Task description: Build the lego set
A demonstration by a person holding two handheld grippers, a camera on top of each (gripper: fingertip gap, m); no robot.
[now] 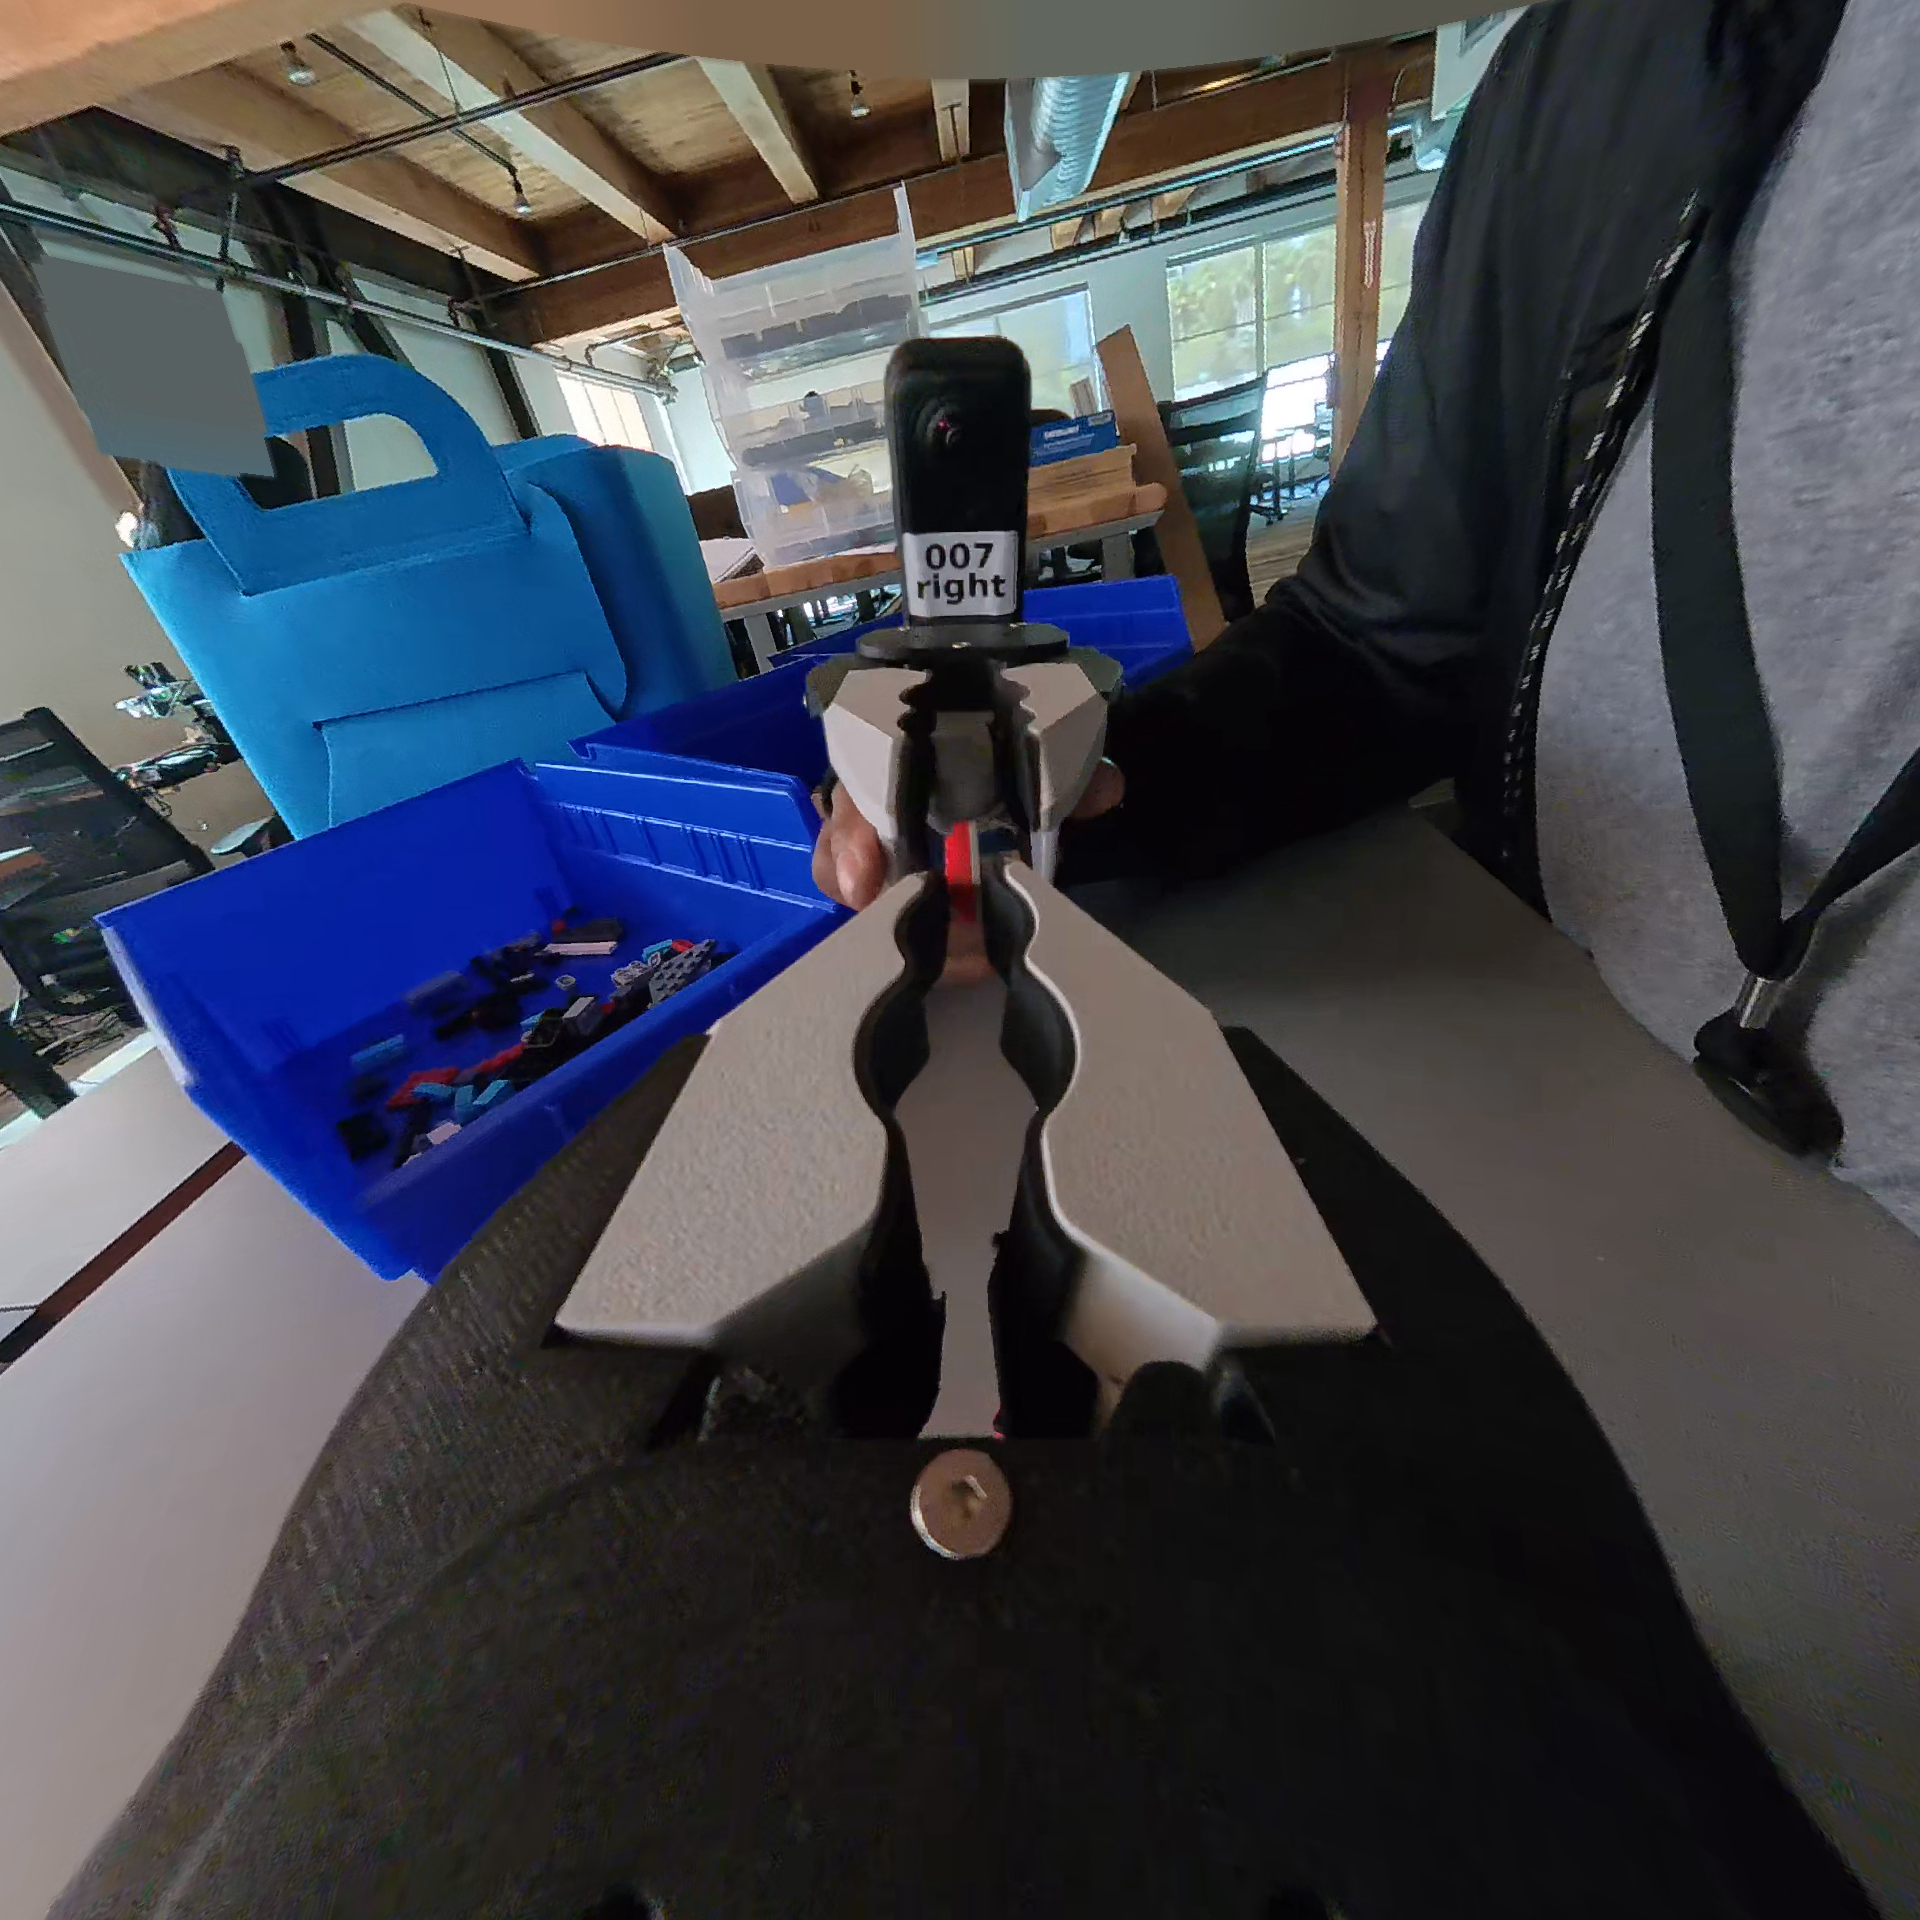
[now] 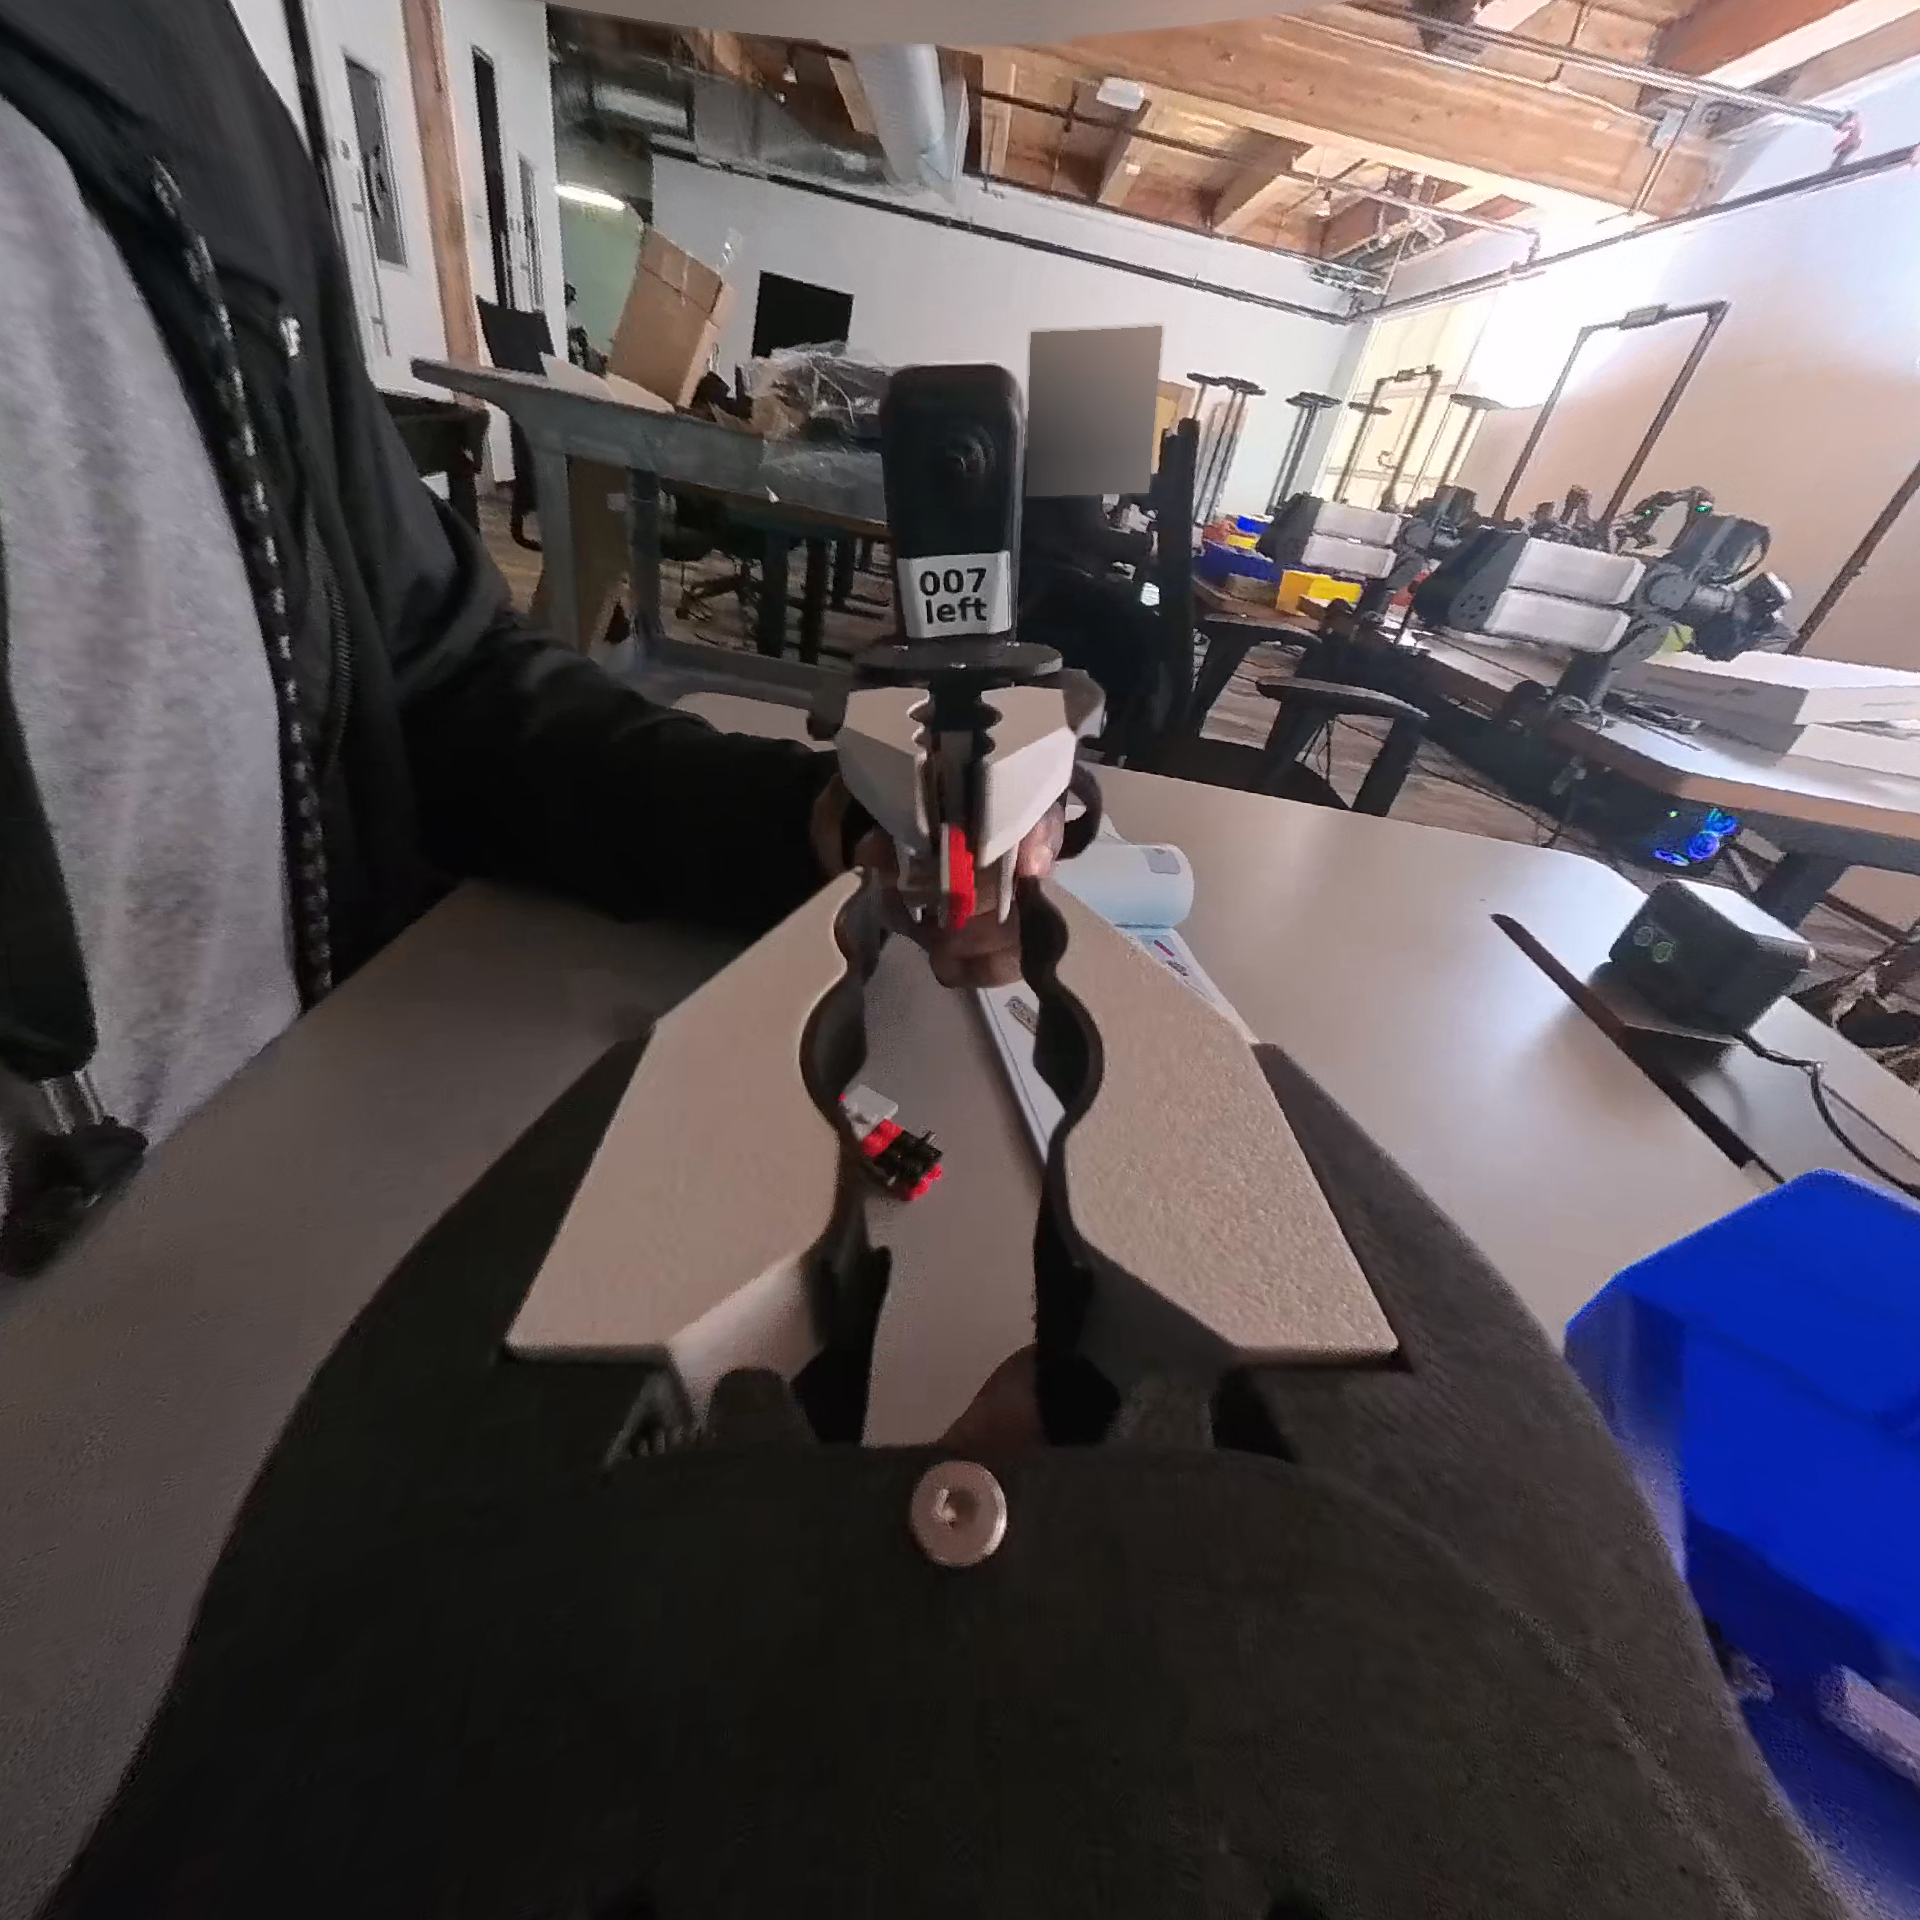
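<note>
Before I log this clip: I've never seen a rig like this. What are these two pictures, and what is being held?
There is no robot. A person holds two hand-held grippers, each with a camera looking along its own two fingers.

The left wrist view shows the left gripper large, with the right gripper facing it. The right wrist view shows the right gripper from the opposite side, with the left one facing it.

The tips meet around a thin red lego piece. Which gripper clamps it, I cannot tell.

On the grey table lie a small red, black and white lego assembly and a printed booklet. A blue bin holds loose lego pieces.
</note>
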